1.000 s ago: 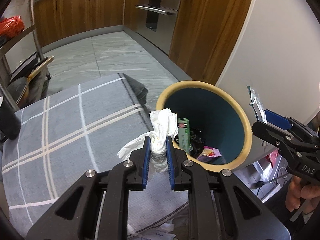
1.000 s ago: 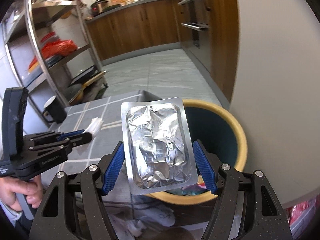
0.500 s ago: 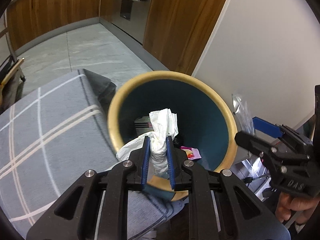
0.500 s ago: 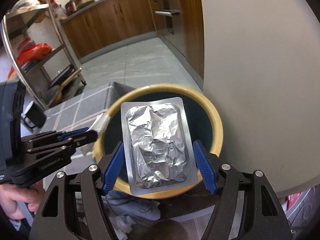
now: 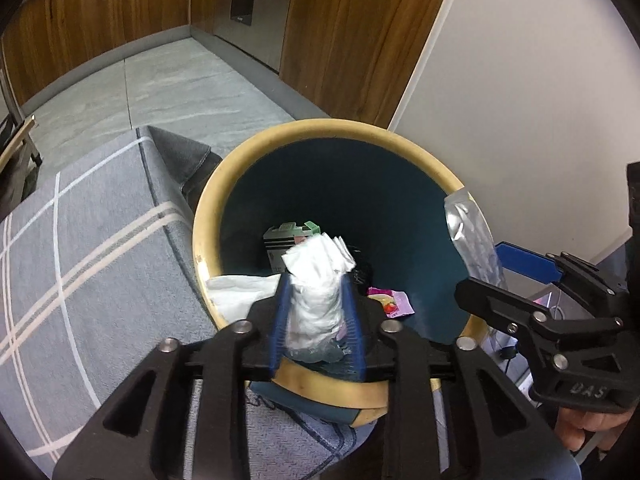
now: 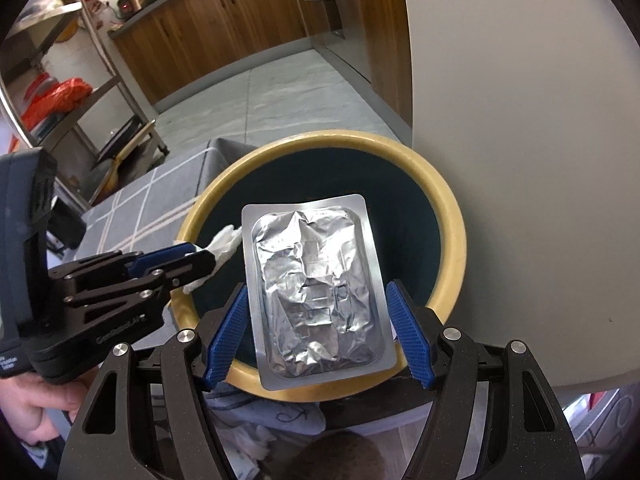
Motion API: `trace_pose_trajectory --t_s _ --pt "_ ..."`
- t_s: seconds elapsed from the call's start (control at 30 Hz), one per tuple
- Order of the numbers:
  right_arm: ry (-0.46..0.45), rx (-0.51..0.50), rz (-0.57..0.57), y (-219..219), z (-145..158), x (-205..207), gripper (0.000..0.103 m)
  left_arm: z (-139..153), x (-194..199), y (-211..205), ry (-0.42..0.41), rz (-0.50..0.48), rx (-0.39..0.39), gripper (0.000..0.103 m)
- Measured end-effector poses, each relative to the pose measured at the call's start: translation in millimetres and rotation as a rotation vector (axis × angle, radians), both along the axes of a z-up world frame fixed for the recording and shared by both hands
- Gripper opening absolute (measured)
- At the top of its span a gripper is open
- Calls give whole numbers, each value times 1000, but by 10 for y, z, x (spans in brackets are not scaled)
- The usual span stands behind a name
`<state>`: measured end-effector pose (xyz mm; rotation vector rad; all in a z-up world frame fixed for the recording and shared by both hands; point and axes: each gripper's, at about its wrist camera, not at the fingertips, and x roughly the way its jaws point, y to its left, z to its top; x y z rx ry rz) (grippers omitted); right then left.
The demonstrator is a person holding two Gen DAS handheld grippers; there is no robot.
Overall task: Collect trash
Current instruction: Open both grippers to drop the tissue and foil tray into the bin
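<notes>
- Left wrist view: my left gripper (image 5: 316, 316) hangs over the near rim of the bin (image 5: 256, 148), a teal tub with a tan rim, and its jaws are opening. The crumpled white tissue (image 5: 318, 288) sits between the blue pads, over the bin's mouth; motion blur on the pads keeps me from telling whether they touch it.
- Down in the bin I see a grey and green carton (image 5: 286, 238) standing against the far wall, a pink wrapper (image 5: 394, 302) on the bottom, and something dark behind the tissue that I cannot make out.
- A flat white sheet (image 5: 236, 290) lies across the bin's left rim; my gripper hides its lower edge.
- At the bin's right rim my right gripper (image 5: 516, 276) comes in from the side, with the foil pack (image 5: 470, 240) edge-on.
- Left of the bin lies a grey checked cloth (image 5: 80, 248).
- Right wrist view: my right gripper (image 6: 316, 332) is clamped across the foil pack (image 6: 316, 288), a flat silver blister sheet with crinkled foil, held above the bin (image 6: 452, 216). The pack covers most of the bin's inside, so the contents are hidden here.
- At the bin's left rim my left gripper (image 6: 200, 258) shows side-on with the tissue (image 6: 224, 242) poking past its tips.
</notes>
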<state>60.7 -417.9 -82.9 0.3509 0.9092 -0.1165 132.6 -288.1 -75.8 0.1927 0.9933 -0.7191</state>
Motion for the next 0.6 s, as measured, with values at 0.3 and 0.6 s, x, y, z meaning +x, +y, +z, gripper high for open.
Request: trace_pose_trajectory --t_s 0.3,0.6 --pt "-2 6 6 1 -36 28 71 166 24 184 -75 53 -33 53" --pt "15 2 25 81 -105 146 74 200 -14 321 -73 87 -36 64"
